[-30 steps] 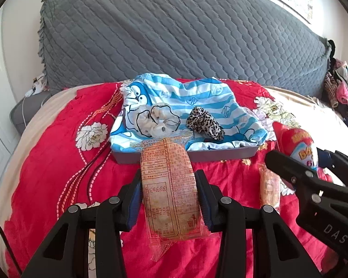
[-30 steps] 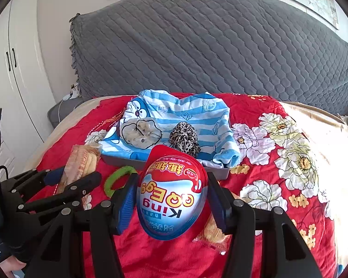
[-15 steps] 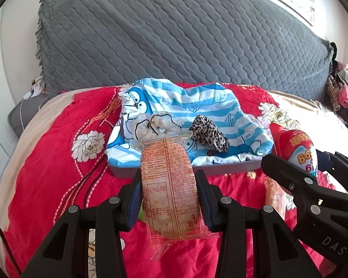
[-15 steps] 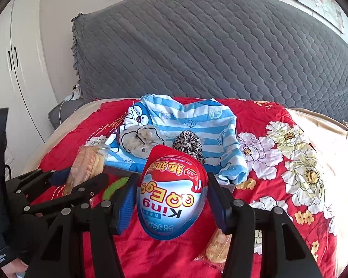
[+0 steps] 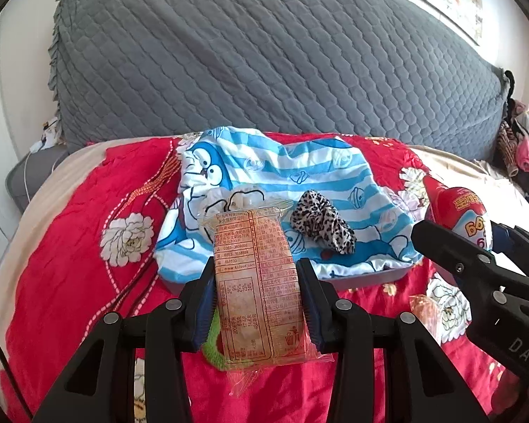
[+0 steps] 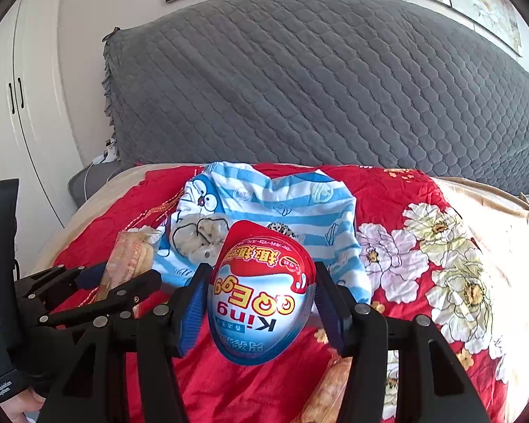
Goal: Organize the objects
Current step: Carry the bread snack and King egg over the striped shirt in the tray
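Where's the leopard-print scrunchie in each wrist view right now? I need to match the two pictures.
Left wrist view: the leopard-print scrunchie lies in plain sight right of centre, on the blue striped cloth, just right of the snack packet held by the left gripper.
Right wrist view: only a sliver of it peeks above the toy egg in the right gripper.
Shared landmark: the cartoon cat face on the cloth.

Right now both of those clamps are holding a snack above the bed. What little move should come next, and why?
Probably carry both a bit further forward, over the grey tray, before letting go. The left gripper is clamped on the biscuit packet and the right gripper on the toy egg, and both hang short of the tray's near edge. The striped cloth and leopard scrunchie already lie in it.
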A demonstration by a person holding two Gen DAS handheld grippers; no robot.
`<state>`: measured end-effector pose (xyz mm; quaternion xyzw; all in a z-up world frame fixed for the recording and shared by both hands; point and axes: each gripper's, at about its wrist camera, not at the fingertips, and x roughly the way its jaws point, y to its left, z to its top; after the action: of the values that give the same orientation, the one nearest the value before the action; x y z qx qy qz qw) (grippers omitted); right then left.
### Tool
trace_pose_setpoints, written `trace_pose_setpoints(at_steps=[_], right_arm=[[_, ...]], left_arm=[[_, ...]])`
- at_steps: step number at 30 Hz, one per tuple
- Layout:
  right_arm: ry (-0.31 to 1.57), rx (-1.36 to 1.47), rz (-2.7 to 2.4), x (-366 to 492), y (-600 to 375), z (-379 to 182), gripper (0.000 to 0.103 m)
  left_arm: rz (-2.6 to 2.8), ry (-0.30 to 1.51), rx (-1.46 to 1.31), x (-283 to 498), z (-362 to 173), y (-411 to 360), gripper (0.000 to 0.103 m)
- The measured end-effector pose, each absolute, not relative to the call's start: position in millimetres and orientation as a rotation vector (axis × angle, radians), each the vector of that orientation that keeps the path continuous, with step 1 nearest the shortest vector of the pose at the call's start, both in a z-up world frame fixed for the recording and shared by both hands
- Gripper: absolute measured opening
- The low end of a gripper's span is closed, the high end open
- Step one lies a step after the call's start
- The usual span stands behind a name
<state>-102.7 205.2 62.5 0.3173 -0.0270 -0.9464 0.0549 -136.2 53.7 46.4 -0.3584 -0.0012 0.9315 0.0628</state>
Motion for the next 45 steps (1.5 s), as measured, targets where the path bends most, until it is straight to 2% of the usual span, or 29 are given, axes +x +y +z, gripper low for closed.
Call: trace_pose_setpoints(at_steps=[18, 45], right_arm=[[-0.06, 0.985, -2.861, -121, 204, 53, 0.056], [0.036, 1.023, -2.913, -163, 218, 61, 0.056]], left_arm=[[2.78, 0.008, -1.104, -161, 33, 64, 0.045], [2.824, 0.054, -1.055, -207, 54, 60, 0.045]])
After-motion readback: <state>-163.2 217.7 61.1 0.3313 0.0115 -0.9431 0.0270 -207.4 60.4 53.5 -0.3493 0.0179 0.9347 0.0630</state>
